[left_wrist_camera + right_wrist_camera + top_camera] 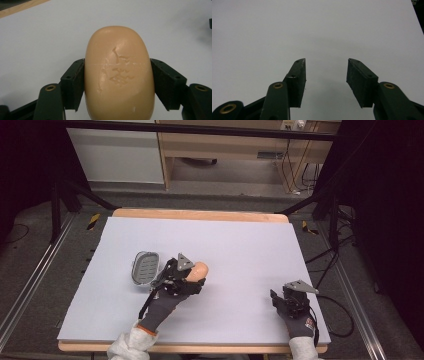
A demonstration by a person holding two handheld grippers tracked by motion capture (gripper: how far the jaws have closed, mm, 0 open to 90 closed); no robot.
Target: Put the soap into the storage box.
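Wooden table [200, 214] is carrying a white sheet [240, 250] covering nearly its whole top. Grey soap dish [145, 268] is lying on the sheet, left of centre, towards the near side.

In the left gripper view the soap's [119, 75] near end is cut off by the bottom edge, and its sides are covered by the fingers [75, 83]. From above, the left gripper [192, 277] hides most of it.
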